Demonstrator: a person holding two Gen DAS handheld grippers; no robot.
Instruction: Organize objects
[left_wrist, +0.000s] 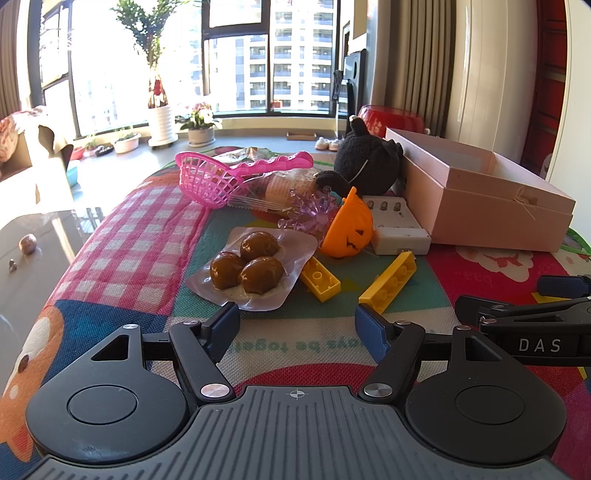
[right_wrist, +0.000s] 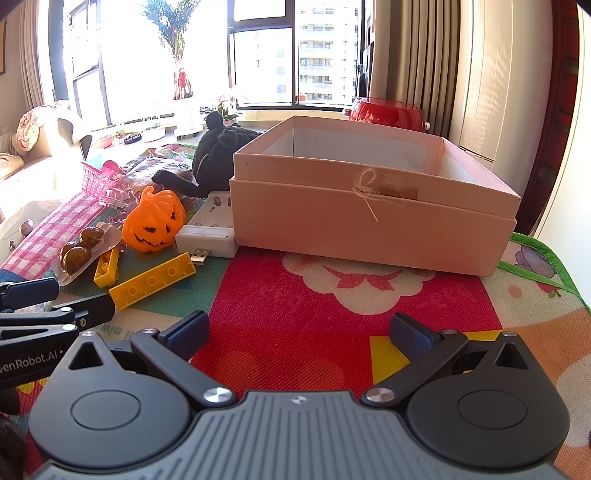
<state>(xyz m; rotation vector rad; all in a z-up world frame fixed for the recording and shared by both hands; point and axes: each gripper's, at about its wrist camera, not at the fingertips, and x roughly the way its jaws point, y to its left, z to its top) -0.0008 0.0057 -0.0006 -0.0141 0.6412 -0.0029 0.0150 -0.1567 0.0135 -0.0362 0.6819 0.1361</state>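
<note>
Nothing picked up yet: left gripper (left_wrist: 297, 332) & right gripper (right_wrist: 299, 334) both hover w/ fingers apart, empty, over the mat's near edge. Next, prob. left closes on the yellow brick (left_wrist: 388, 286) just ahead, then carries it to the open pink box (right_wrist: 373, 210) at the far right corner.

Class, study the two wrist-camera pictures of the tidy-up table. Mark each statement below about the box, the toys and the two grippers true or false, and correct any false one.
1. The pink box has its lid off. True.
2. The left gripper grips a yellow brick. False: its fingers are spread and hold nothing; the brick lies on the mat ahead.
3. The orange pumpkin lies beside the white charger. True.
4. The black plush toy sits inside the box. False: it rests on the table, outside the box's left wall.
5. The right gripper is open over the mat. True.
6. The pink basket lies nearer the grippers than the bricks. False: it lies farther back.
</note>
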